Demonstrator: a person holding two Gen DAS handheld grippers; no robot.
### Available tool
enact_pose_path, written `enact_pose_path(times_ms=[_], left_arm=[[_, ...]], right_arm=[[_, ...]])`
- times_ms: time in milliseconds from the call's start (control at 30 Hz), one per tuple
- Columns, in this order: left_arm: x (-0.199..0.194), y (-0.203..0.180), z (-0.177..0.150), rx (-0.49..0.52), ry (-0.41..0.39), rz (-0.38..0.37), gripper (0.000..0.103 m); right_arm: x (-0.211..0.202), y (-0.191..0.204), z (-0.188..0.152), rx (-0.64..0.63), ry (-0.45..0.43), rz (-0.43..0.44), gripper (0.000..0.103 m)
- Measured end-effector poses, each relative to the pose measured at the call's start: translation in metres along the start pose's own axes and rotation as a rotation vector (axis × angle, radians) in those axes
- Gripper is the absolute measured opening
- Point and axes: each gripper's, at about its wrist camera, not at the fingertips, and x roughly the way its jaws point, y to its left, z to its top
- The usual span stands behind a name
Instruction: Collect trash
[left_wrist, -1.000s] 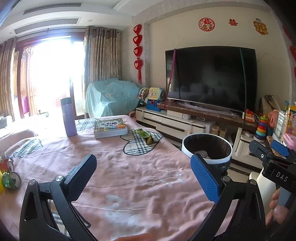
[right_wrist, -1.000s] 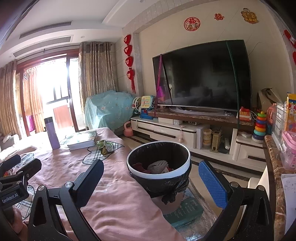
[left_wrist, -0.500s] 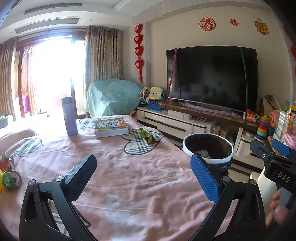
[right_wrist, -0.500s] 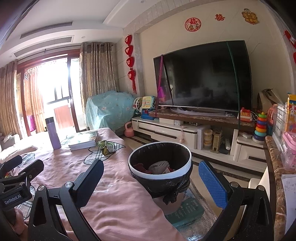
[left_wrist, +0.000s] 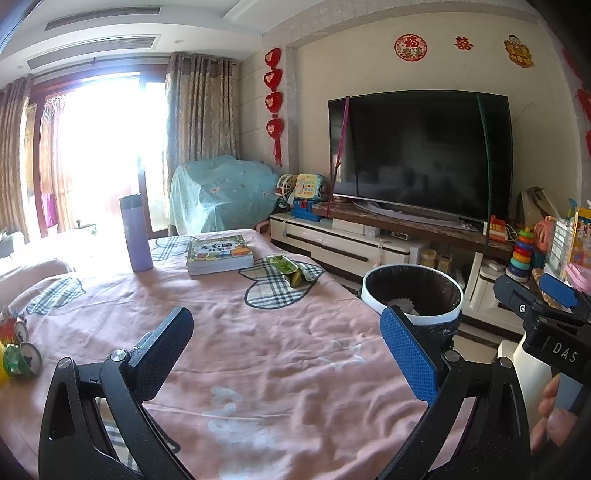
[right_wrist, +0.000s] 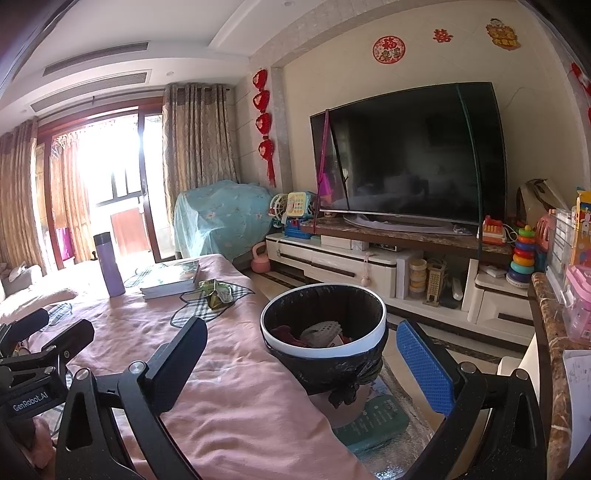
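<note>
A white-rimmed bin with a black liner (right_wrist: 325, 343) stands off the table's right edge, with trash inside; it also shows in the left wrist view (left_wrist: 412, 295). A crumpled green wrapper (left_wrist: 291, 271) lies on the pink tablecloth by the book, also in the right wrist view (right_wrist: 216, 293). My left gripper (left_wrist: 286, 350) is open and empty above the cloth. My right gripper (right_wrist: 301, 362) is open and empty, just in front of the bin. Each gripper shows in the other's view: the right one (left_wrist: 539, 314), the left one (right_wrist: 44, 343).
A purple flask (left_wrist: 136, 232) and a stack of books (left_wrist: 218, 254) stand on the far part of the table. Cans (left_wrist: 20, 354) lie at its left edge. A TV (left_wrist: 421, 155) on a low cabinet and toys fill the right side.
Both views have shifted very slightly; the bin sits a little more to the right in the right wrist view. Both grippers stay open and empty.
</note>
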Motion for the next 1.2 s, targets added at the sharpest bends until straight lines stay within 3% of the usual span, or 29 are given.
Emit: enact_pose_path(times_ms=[1200], left_arm=[[0.0007,0.0009,-0.0012,0.000,0.007,-0.003,0.103]], right_arm=[[0.0011,0.0058,0.0017,-0.010,-0.006,0.020,0.103]])
